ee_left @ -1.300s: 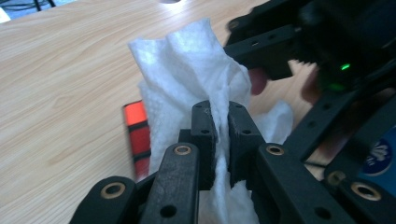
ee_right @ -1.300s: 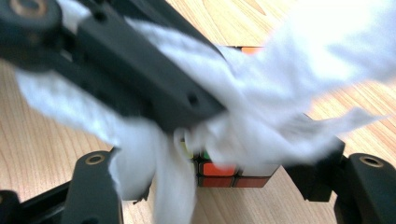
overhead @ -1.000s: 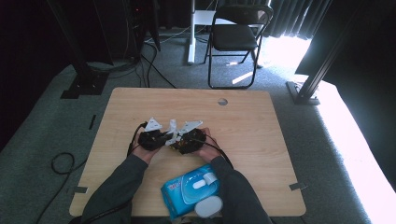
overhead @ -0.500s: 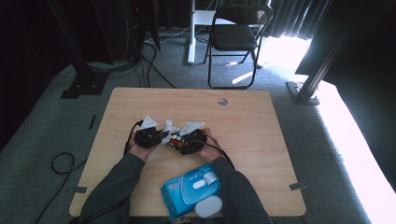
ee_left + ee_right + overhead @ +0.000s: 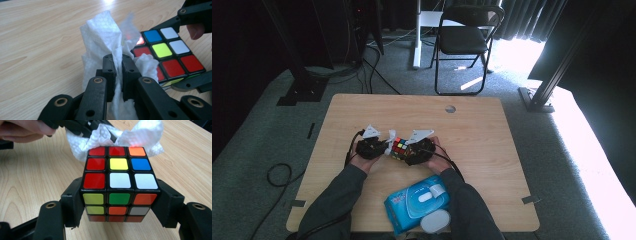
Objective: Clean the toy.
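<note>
The right gripper (image 5: 117, 202) clamps a scrambled puzzle cube (image 5: 118, 182) between its fingers (image 5: 72, 202), holding it just above the wooden tabletop (image 5: 492, 130), about midway between the left and right edges and nearer the person's edge. The left gripper (image 5: 119, 67) has its fingers pinched tight on a crumpled white wipe (image 5: 105, 32), pressed against the cube's far side — wiping looks under way. Which faces are already clean cannot be told; the rest likely need turning toward the wipe. A blue wipes pack (image 5: 417, 202) lies at the near edge.
</note>
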